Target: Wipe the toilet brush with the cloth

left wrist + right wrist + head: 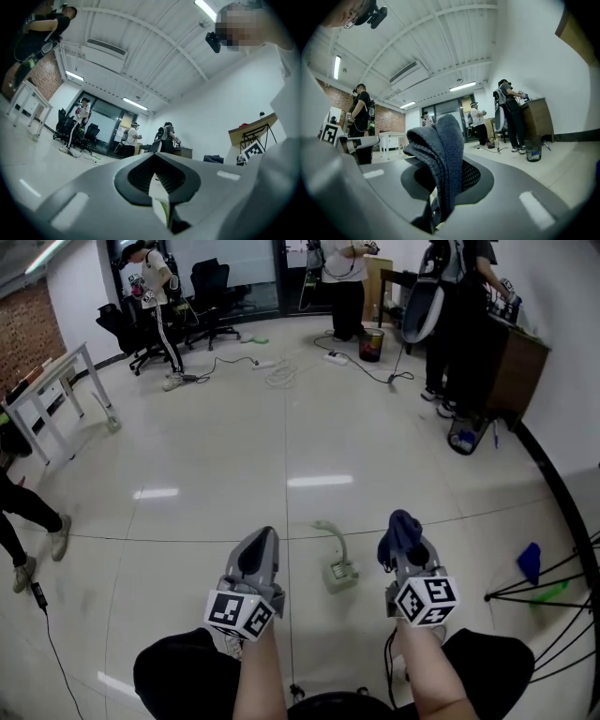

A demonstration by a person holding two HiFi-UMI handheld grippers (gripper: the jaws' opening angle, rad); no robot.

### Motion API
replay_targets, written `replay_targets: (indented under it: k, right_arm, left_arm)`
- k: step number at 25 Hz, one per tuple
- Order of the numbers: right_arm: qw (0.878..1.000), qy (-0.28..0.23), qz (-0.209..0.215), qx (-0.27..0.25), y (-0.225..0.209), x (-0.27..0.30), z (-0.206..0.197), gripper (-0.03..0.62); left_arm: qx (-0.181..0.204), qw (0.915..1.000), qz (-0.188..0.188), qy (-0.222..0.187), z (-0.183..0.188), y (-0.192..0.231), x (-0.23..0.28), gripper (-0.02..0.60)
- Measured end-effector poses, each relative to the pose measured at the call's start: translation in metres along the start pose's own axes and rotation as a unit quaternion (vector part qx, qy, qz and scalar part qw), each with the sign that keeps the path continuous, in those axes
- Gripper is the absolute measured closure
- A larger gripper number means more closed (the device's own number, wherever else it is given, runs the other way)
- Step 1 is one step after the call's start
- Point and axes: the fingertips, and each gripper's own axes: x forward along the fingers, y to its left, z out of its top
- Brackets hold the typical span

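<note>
blue cloth (440, 150) clamped in right gripper (439, 187)

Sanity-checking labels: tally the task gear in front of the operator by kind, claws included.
Claws: 2, left claw and right claw
Toilet brush: 1, on the floor between them
Cloth: 1, dark blue, clamped in the right claw
Total: 4; the blue item far right is too small to classify.

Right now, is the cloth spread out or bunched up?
Bunched up: the cloth is folded over itself, pinched between the jaws of the right gripper and sticking out past them.
</note>
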Motion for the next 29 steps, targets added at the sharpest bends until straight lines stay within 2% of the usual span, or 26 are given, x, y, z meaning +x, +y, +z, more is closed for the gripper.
replay_targets:
  k: [3,10,19,24,29]
  right_arm:
    - [1.000,0.003,0.003,-0.012,0.001,-0.004,-0.003,0.531]
    - [1.000,0.007,-0.004,0.000,-0.008,-0.006,-0.011,0.531]
    - [0.999,0.024,-0.001,-0.022,-0.001,-0.005,-0.017,0.531]
    - [0.999,0.027,-0.001,-0.022,-0.001,-0.005,-0.018,0.531]
    - [0.999,0.040,-0.008,-0.024,-0.006,-0.005,-0.018,0.531]
  left_arm:
    - [0.006,0.9999,-0.002,0.011,-0.005,-0.002,-0.002,0.575]
    - [0.029,0.9990,-0.006,0.034,-0.019,-0.004,-0.007,0.575]
    - [0.074,0.9943,-0.042,0.064,-0.030,-0.026,0.000,0.575]
    - [0.054,0.9957,-0.045,0.060,-0.032,-0.028,0.001,0.575]
    - [0.053,0.9956,-0.040,0.066,-0.029,-0.022,-0.003,0.575]
